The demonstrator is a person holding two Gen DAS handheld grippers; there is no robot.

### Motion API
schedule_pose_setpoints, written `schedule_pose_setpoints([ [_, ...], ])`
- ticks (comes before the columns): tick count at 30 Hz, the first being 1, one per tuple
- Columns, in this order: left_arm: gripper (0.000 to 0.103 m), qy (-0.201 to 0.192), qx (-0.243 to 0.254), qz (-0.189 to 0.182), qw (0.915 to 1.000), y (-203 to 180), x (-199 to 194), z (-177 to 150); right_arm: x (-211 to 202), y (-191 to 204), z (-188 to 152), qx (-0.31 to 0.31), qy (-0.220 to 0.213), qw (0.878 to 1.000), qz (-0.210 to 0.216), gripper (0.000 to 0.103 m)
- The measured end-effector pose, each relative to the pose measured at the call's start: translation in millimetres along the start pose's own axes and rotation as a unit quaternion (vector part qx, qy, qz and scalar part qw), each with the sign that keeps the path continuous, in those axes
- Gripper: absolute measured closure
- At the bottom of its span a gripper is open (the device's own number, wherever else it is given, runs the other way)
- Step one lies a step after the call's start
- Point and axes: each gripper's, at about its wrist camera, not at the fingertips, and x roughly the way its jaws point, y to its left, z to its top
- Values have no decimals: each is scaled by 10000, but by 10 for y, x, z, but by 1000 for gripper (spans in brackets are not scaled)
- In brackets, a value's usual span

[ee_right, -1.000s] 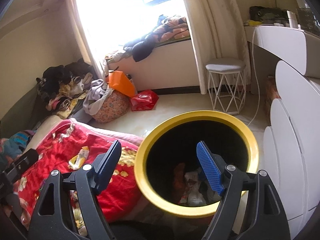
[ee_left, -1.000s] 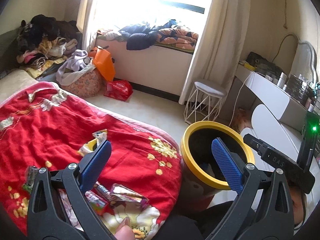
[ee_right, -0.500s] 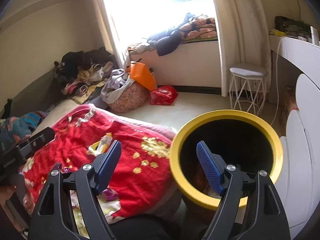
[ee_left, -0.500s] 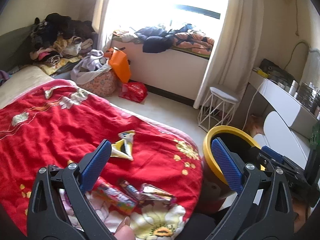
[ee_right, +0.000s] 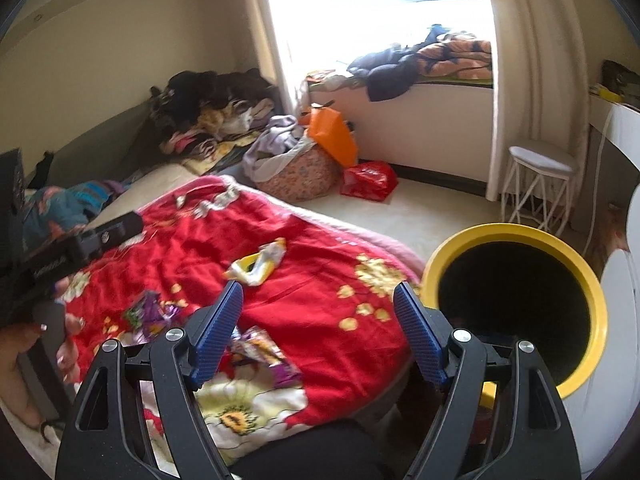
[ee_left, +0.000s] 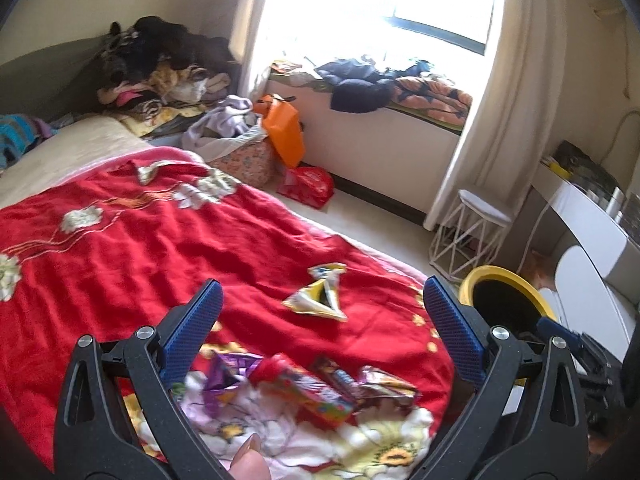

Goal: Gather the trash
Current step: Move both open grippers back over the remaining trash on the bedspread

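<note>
Snack wrappers lie on the red flowered blanket [ee_left: 120, 248]. A yellow and white wrapper [ee_left: 318, 295] sits mid-blanket, also the yellow wrapper [ee_right: 258, 264] in the right wrist view. A purple wrapper [ee_left: 224, 376], a red packet [ee_left: 308, 390] and a foil wrapper [ee_left: 384, 384] lie near the front edge. My left gripper [ee_left: 318, 328] hangs open above them, nothing between its blue pads. My right gripper [ee_right: 318, 328] is open and empty over the blanket's corner, left of the yellow-rimmed bin [ee_right: 516, 316]. The bin [ee_left: 504, 300] stands beside the bed.
A white wire stool [ee_right: 536, 184] stands by the curtain. A red bag [ee_right: 368, 180], an orange bag [ee_right: 332, 136] and a laundry basket [ee_right: 296, 168] sit on the floor below the window ledge. Clothes are piled at the bed's far end [ee_left: 160, 76]. A white desk [ee_left: 592, 216] lines the right wall.
Both grippers have swung left, away from the bin toward the blanket. The bin moved from centre to the right of each view; more wrappers came into sight. Both stayed open.
</note>
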Motion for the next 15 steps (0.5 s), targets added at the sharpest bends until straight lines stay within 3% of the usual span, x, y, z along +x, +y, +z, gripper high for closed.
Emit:
schedule_pose_setpoints([
  [10,11,4,-426,479,9979,531,-79,3,186,452,-98,-500,366,9960,639,28],
  [15,11,82,-601,721,9955,801,-90,-61,361,678,-162,-808,683,9909,834,36],
])
